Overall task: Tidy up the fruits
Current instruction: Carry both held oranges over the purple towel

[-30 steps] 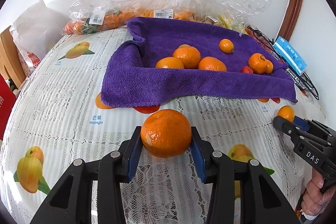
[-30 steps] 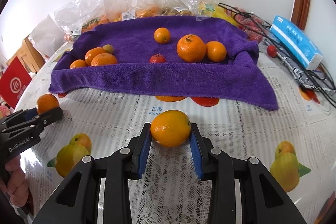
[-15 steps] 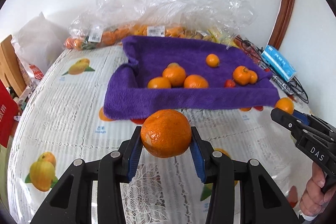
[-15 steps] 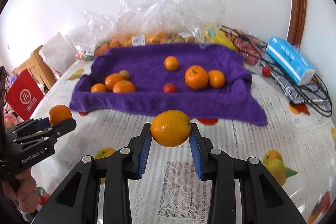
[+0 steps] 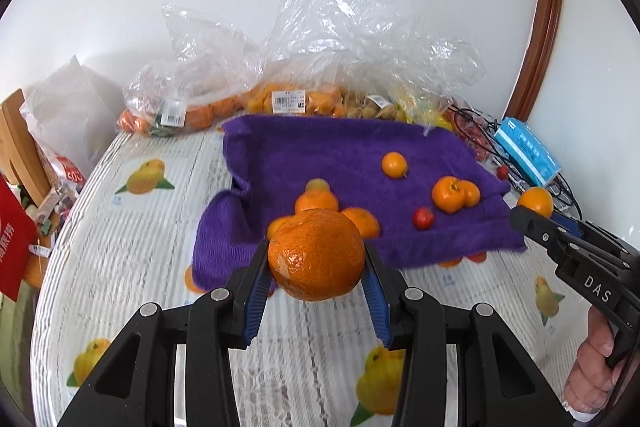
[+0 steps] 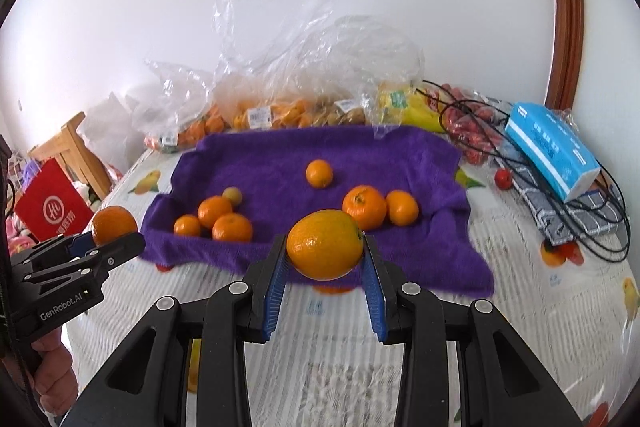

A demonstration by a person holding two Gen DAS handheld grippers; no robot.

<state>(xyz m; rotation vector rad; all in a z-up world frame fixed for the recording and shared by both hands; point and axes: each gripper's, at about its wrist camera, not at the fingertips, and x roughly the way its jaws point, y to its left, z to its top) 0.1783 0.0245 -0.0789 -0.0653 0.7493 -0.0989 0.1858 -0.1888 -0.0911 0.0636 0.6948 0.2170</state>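
My left gripper (image 5: 316, 263) is shut on a rough-skinned mandarin (image 5: 316, 254) and holds it in the air in front of the purple towel (image 5: 320, 147). My right gripper (image 6: 325, 251) is shut on a smooth orange (image 6: 325, 245), also raised before the towel (image 6: 280, 155). Several mandarins, such as one at the back (image 6: 319, 173), and a small red fruit (image 5: 423, 218) lie on the towel. Each gripper shows in the other's view, the right one (image 5: 532, 211) and the left one (image 6: 114, 231).
Clear plastic bags of fruit (image 5: 288, 99) stand behind the towel against the wall. A blue tissue pack (image 6: 548, 147), black cables (image 6: 600, 211) and a red fruit (image 6: 503, 179) lie at the right. A red bag (image 6: 52, 207) and wooden chair (image 6: 72, 143) are off the left edge.
Both grippers have risen and pulled back from the table with their fruit still held. The towel now looks smaller and farther away.
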